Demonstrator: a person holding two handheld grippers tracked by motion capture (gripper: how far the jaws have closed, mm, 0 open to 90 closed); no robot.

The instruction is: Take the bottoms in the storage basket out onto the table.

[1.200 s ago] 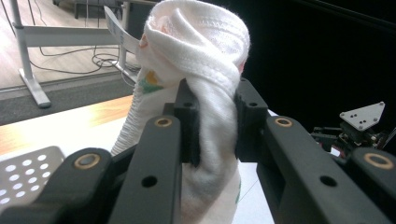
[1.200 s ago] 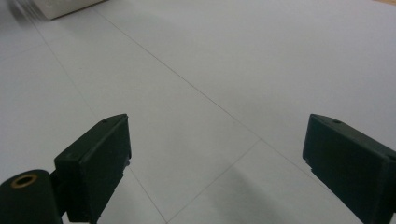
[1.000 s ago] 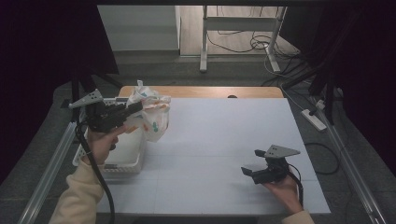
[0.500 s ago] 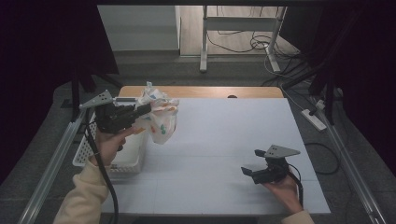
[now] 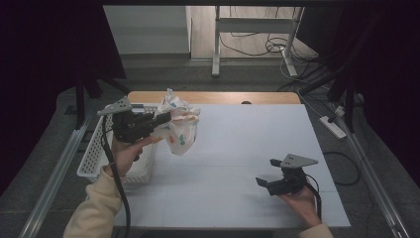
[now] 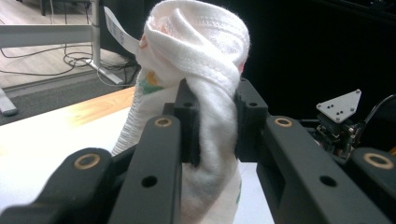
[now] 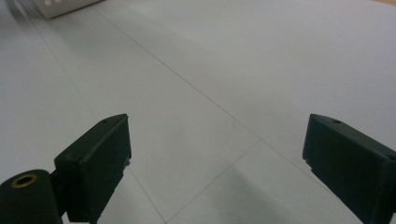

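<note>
So the left tongs (image 5: 157,120) are clamped on a bunched-up white garment (image 5: 179,125) with little coloured prints, holding it up in the air over the far-left part of the counter (image 5: 247,148), just right of the white basket (image 5: 94,158). In the left gripper view the cloth (image 6: 205,93) is squeezed between the two pads as a thick twisted roll, and most of it hangs loose below and beside them. That's the bit I'd worry about: the grip is on a wad of folds, not on a flat edge, so if the layers slide against each other the whole thing could slip out and land in a heap, maybe half over the basket rim. The dangling part could also snag on the basket's wall if the hand swings low on that side. The right tongs (image 5: 270,184) sit low at the near-right of the counter with the jaws spread wide and nothing between them, well apart from the cloth. If that hand goes in for a second grab, it could easily pinch several layers at once, since no clear edge is showing in that bundle.
</note>
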